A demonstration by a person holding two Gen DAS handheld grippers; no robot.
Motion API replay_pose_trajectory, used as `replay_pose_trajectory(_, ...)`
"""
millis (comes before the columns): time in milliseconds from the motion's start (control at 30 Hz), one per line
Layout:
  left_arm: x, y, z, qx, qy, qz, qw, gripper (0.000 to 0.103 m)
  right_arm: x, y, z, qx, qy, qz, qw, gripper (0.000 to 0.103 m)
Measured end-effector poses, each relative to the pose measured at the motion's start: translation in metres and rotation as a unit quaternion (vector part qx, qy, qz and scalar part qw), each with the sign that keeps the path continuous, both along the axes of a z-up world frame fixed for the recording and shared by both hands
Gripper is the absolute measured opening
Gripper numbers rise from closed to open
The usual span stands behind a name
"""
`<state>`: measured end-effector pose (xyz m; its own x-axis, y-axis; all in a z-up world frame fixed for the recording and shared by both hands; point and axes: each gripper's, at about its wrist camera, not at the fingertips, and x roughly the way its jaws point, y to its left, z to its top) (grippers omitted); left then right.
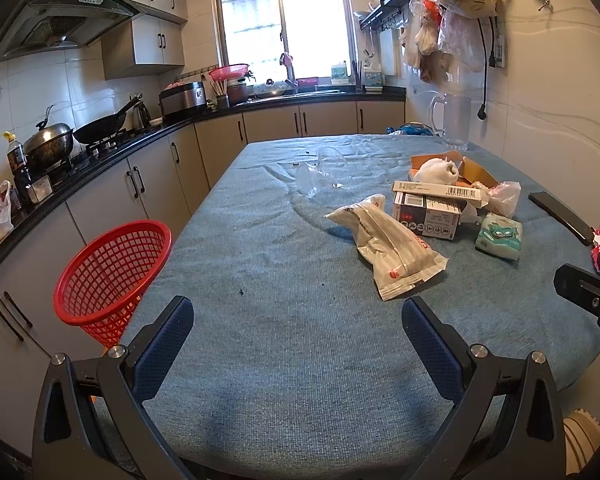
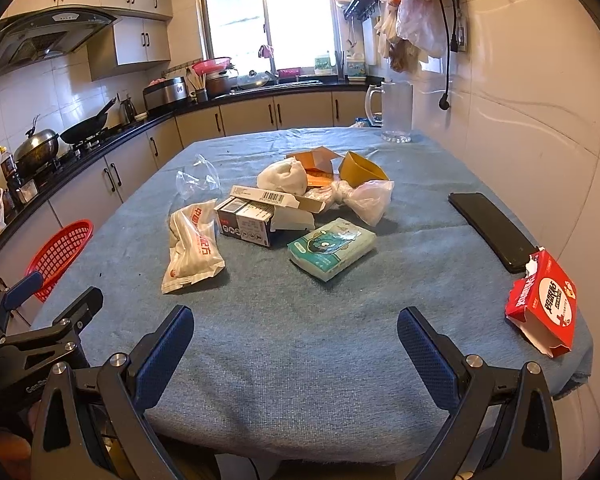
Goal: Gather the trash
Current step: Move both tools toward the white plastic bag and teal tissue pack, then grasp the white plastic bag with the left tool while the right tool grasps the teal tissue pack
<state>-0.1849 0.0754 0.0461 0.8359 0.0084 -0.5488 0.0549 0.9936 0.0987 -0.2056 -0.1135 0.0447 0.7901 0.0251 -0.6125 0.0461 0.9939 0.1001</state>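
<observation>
Nearest the lens, the left gripper (image 1: 298, 336) hangs over the near edge of the table (image 1: 284, 360), its blue-padded fingers (image 1: 164, 344) spread wide with nothing between them. The right gripper (image 2: 296, 344) hovers over the same edge further right, likewise spread and empty.

The trash sits in a loose heap on the blue cloth, far from both sets of fingers. A crumpled white wrapper (image 2: 192, 244) with red print lies at the heap's near left. Just right of it, a dark-sided carton (image 2: 246, 224) has a long white barcode box (image 2: 268, 196) resting on top. A teal tissue pack (image 2: 332, 248) lies near the carton's right, and a knotted clear bag (image 2: 360, 196) sits beyond it. A white wad (image 2: 284, 176) and orange cardboard (image 2: 320, 160) form the far side. A torn red box (image 2: 544, 304) lies apart at the near right edge, beside a black phone (image 2: 492, 232).

A red basket (image 1: 112, 276) stands off the table's left side.
</observation>
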Motion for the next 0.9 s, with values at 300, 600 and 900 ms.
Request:
replay_pose_trajectory(300,0.001,-0.001,-0.003,0.005,0.004,-0.002,1.0000,0.103,0.002,-0.003,-0.002,0.003,0.004,-0.001,1.000,0.103)
replay_pose_trajectory(600,0.023,0.003,-0.005,-0.010,0.043,-0.014,0.9989,0.103,0.018,-0.020,0.000,0.014,0.008,0.007,1.000,0.103)
replay_pose_trajectory(900,0.067,0.004,-0.004,-0.085,0.116,-0.059,0.9878,0.097,0.053,-0.060,0.009,0.086,0.026,0.027,0.996,0.095)
